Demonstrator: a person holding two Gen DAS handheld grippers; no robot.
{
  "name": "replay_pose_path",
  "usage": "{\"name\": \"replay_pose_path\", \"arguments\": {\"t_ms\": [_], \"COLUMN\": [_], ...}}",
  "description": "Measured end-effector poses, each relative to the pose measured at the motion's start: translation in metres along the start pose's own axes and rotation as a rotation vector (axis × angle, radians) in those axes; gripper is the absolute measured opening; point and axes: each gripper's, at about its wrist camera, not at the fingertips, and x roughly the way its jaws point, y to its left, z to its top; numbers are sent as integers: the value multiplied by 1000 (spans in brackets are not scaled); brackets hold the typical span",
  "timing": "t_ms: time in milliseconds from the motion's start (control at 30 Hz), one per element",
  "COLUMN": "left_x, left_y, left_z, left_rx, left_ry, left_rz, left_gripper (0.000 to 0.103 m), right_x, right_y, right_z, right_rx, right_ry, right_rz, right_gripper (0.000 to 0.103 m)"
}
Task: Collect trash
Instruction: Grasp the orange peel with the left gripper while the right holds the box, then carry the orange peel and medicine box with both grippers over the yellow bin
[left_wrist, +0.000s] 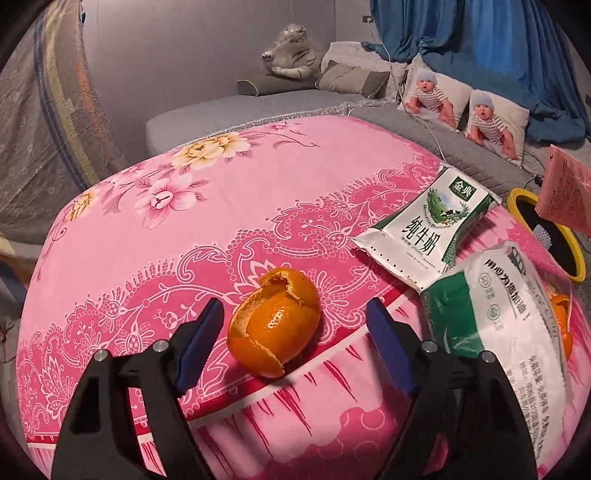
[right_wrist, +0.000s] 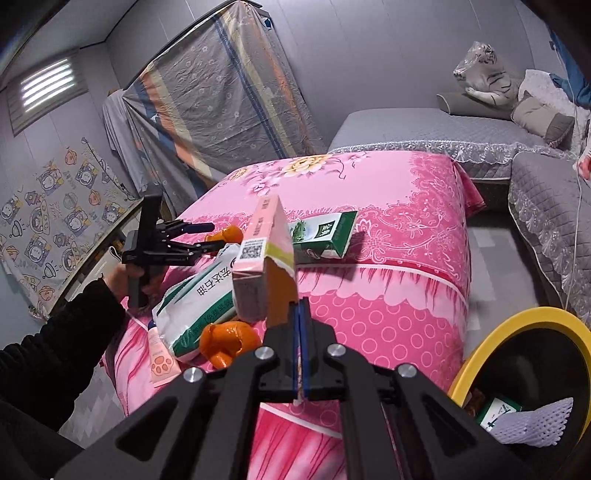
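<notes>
An orange peel (left_wrist: 275, 321) lies on the pink floral cloth (left_wrist: 221, 206), between the fingers of my open left gripper (left_wrist: 295, 314). A green-and-white milk carton (left_wrist: 428, 225) lies flat to its right, beside a white-and-green plastic bag (left_wrist: 491, 317). My right gripper (right_wrist: 300, 314) is shut on a torn flap of a pink box (right_wrist: 264, 258) and holds it above the cloth's front edge. In the right wrist view the left gripper (right_wrist: 207, 234) shows at the left, with the bag (right_wrist: 199, 306), a second orange peel (right_wrist: 229, 341) and the carton (right_wrist: 325, 236).
A black bin with a yellow rim (right_wrist: 517, 325) stands at the lower right, holding a green box and white foam net; it also shows in the left wrist view (left_wrist: 517, 197). A pink card (right_wrist: 160, 363) lies at the cloth's edge. Grey sofas stand behind.
</notes>
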Motion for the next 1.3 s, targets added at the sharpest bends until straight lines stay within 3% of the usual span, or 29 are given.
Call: {"name": "replay_pose_path", "arguments": {"t_ms": [167,233,433,567,733,900,1067,1300], "left_x": [13,18,15,-3,-57,-126,-182,-219], "left_y": [5,6,9,5,0,-22,-68,-129], "left_z": [-1,-1,4,4,2,-6,-13,-11], "left_rx": [-4,-7,-24,-37,-103,-210,-288,-308], "left_ry": [54,75,64,36,-74,-200,-263,-334], "left_rz": [25,40,50,58,102,228,350,307], "left_gripper": [65,56,37,35,34,34,34,35], "right_x": [1,-1,-7,-12,-17,-18,-18,-28], "right_y": [-3,-2,-2,3,14,28,44,50], "right_z": [-1,-1,-1,-2,-3,-4,-3,-3], "right_rx": [12,16,20,18,4,-14,-36,-32], "right_ry": [0,-4,-16,-18,-22,-14,-13,-31], "right_rz": [11,12,10,34,52,95,124,133], "right_gripper": [1,1,1,1,1,1,1,1]}}
